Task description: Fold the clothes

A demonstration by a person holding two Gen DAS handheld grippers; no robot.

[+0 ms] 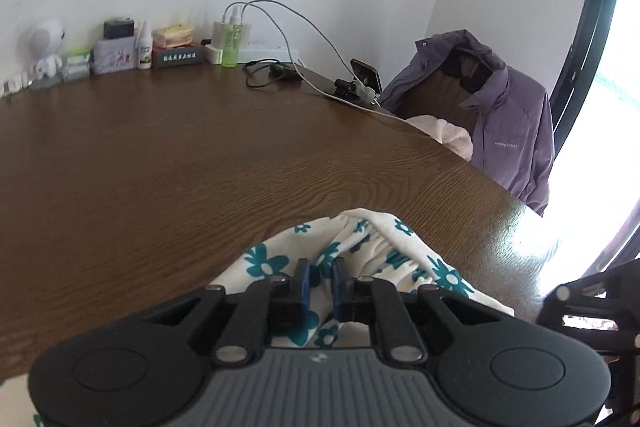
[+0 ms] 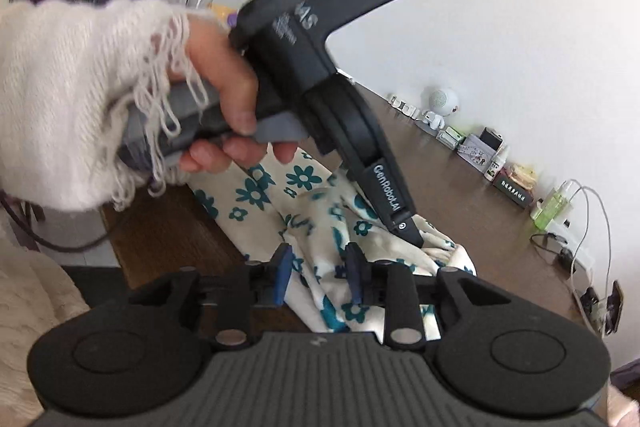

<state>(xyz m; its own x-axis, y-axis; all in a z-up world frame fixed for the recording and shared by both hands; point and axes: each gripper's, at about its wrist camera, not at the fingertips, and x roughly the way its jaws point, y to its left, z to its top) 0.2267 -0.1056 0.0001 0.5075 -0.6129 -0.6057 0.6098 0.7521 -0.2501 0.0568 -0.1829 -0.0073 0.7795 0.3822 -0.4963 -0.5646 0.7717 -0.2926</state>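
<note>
A soft white garment [image 1: 360,251] printed with teal flowers lies crumpled at the near right corner of a brown wood-grain counter [image 1: 180,167]; a gathered, ruffled elastic edge runs across its far side, and its folds bunch in loose ridges; in the right wrist view the same cloth [image 2: 304,211] spreads from the near left edge of the counter [image 2: 460,187] toward its middle.

The left tool [image 1: 320,277] points down at a slant over the cloth; its blue-padded fingers [image 1: 304,279] stand almost pressed together, a fold of the flowered fabric pinched in the narrow slot between them; seen from the right wrist view, this tool [image 2: 412,231] is a dark, angular pistol-shaped body whose tip sinks into the cloth; a hand [image 2: 224,107] wraps its grey grip, the wrist covered by a fuzzy cream knitted sleeve [image 2: 72,99] with frayed loose threads.

The right tool [image 2: 318,273] hovers low over the near part of the garment, its blue fingers [image 2: 284,271] spread apart, cloth showing between them but not clamped.

Along the far wall stand small boxes, a white round figurine [image 1: 46,47], a green bottle [image 1: 232,47] and white cables [image 1: 304,39]; a purple jacket [image 1: 512,119] hangs over a chair beyond the right edge of the counter.
</note>
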